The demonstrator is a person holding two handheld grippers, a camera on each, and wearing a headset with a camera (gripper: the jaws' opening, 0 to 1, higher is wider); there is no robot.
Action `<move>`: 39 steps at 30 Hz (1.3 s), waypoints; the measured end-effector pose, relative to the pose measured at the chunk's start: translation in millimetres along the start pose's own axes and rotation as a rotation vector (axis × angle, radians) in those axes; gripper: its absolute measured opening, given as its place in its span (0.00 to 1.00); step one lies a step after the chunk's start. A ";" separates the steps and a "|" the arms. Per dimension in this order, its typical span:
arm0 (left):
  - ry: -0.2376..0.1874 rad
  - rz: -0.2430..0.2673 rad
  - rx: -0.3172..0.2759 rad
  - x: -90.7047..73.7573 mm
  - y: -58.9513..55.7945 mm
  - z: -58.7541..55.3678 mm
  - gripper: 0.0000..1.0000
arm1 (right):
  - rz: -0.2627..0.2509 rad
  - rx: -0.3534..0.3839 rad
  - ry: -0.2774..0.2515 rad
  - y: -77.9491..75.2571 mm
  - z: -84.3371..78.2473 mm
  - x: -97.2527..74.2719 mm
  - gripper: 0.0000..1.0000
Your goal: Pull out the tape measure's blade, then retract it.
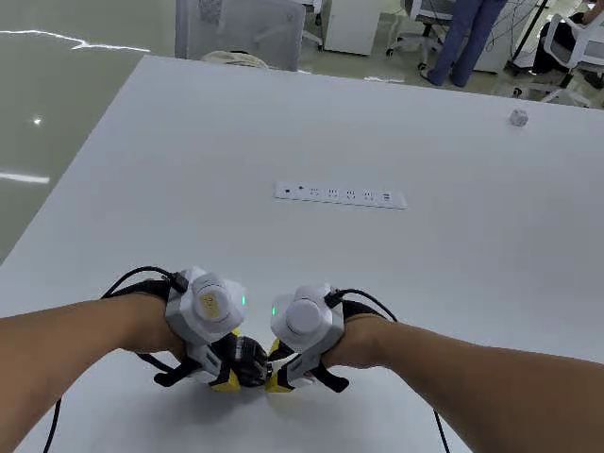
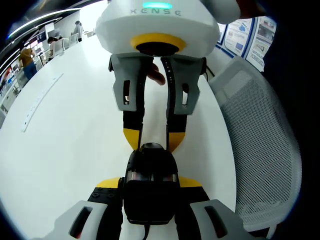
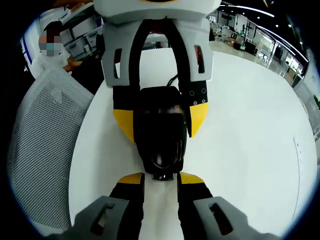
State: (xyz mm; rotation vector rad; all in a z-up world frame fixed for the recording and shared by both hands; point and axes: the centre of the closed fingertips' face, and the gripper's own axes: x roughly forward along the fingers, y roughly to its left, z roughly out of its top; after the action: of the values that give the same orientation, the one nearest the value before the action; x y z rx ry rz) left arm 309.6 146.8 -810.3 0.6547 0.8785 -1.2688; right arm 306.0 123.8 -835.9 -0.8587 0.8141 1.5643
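Black tape measure [image 2: 151, 200] sits clamped in the left hand-held gripper [image 2: 150, 182], while the right hand-held gripper [image 3: 161, 181] narrowly flanks its blade tip [image 3: 162, 176], grip unclear; the pull-out probably needs a firm pinch first.

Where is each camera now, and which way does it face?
Head view: head-worn, looking down at the table; forearms, left gripper, right gripper show.
Left gripper view: faces the right gripper; own jaws clamp the tape measure.
Right gripper view: faces the left gripper; own jaws at bottom.
All share the tape measure.

white table [image 1: 189, 170], power strip [image 1: 341, 195] flat mid-table, small grey ball [image 1: 518, 117] far right, mesh chair [image 2: 260, 150] just beside the edge.
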 end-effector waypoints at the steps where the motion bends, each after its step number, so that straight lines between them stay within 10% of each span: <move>1: 0.000 -0.001 0.000 0.2 -0.1 0.2 0.37 | -0.005 -0.004 0.009 -1.0 -1.9 1.7 0.24; 39: 0.016 0.002 -0.015 3.6 3.7 -0.2 0.37 | -0.022 0.058 0.050 -6.7 -9.5 -1.8 0.11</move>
State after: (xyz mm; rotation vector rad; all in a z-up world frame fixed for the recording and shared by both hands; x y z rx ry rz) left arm 313.5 145.8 -813.6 0.6547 0.8993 -1.2554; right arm 313.8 115.7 -839.5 -0.8643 0.8788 1.4981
